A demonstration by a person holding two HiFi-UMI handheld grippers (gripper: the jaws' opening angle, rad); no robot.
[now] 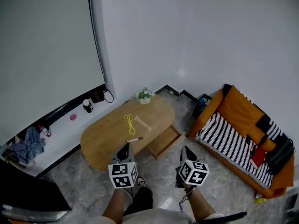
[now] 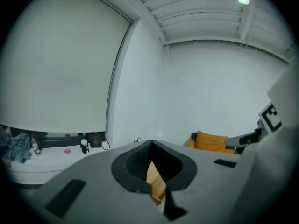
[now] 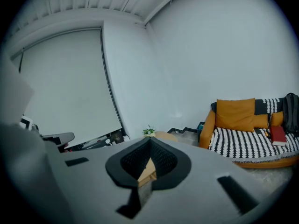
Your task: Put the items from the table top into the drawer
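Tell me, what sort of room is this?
Most likely a home living room: a low oval wooden coffee table with an open drawer, an orange sofa with a striped cover, and a big pull-down screen or blind on the wall.

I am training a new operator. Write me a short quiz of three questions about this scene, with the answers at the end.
1. True or false: the wooden drawer under the oval wooden table is already pulled open.
2. Which item on the table lies nearest to the left gripper?
A) the yellow looped plastic tool
B) the thin white pen with a dark tip
C) the small potted plant with white flowers
3. Fill in the word: the fingers of the left gripper and of the right gripper are ___, with nothing held between them.

Key: 1 true; 2 B; 3 closed.
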